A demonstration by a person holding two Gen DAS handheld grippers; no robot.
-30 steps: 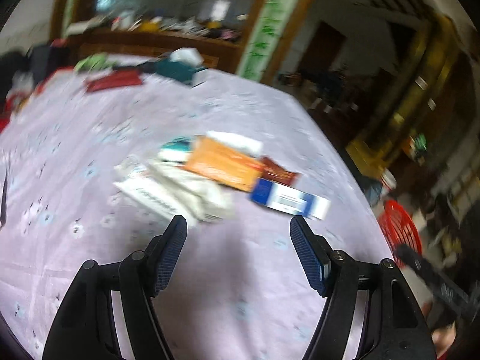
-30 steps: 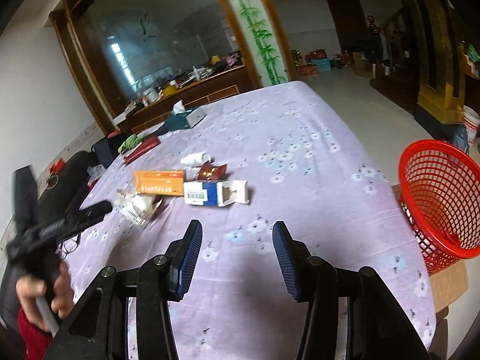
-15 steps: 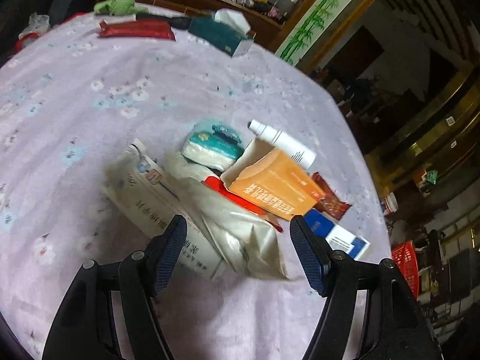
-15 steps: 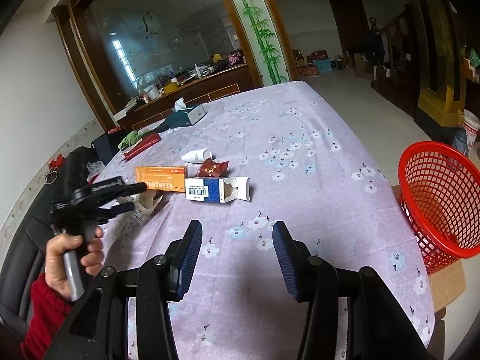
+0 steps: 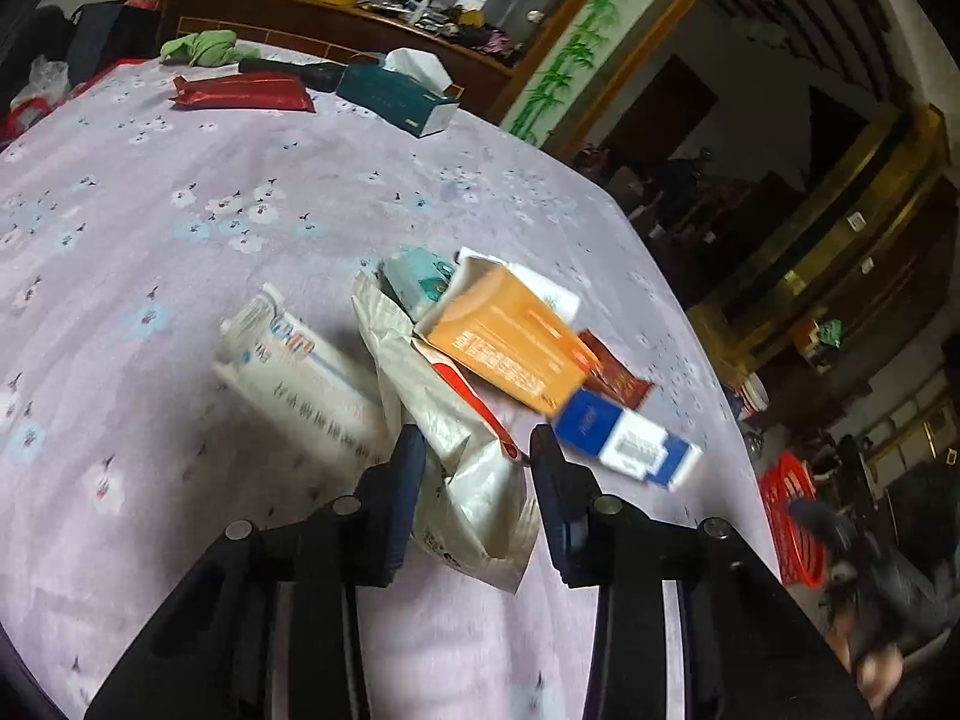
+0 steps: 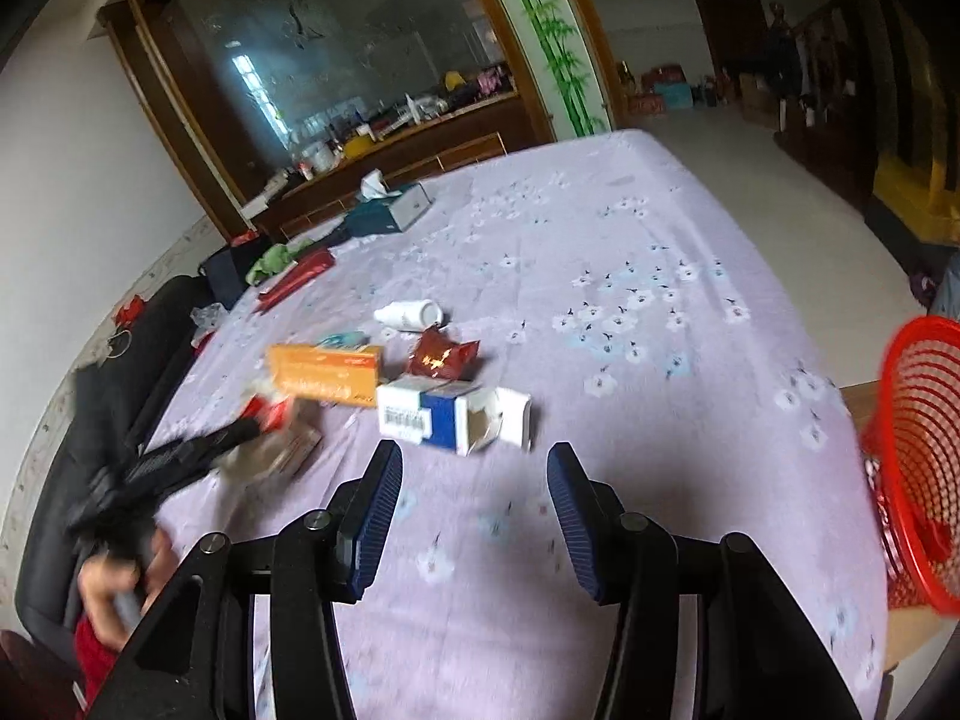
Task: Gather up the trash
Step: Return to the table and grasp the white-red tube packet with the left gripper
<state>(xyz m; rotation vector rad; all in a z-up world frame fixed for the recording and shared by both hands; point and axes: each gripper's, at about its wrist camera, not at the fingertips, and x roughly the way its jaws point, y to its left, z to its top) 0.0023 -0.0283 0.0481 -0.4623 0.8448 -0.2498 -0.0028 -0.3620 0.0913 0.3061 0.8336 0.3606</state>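
A pile of trash lies on the lilac flowered tablecloth [image 5: 180,192]: a crumpled white bag [image 5: 456,450], a white packet with blue print [image 5: 300,384], an orange box [image 5: 510,348], a teal tissue packet [image 5: 417,276], a brown snack wrapper [image 5: 618,378] and an open blue-and-white box [image 5: 624,441]. My left gripper [image 5: 477,444] has its fingers drawn in on the white bag. In the right wrist view my right gripper [image 6: 474,456] stands open over bare cloth, just short of the blue-and-white box [image 6: 456,414]. A white bottle [image 6: 408,313] lies behind the orange box [image 6: 327,372].
A red mesh basket [image 6: 918,456] stands beyond the table's right edge. At the far end of the table are a teal tissue box [image 5: 396,96], a red pouch [image 5: 240,93] and a green cloth [image 5: 201,48]. A black chair [image 6: 120,372] stands to the left.
My left gripper has moved down onto the pile and its fingers have narrowed from wide open onto the white bag. The right gripper has come closer to the blue-and-white box, still open.
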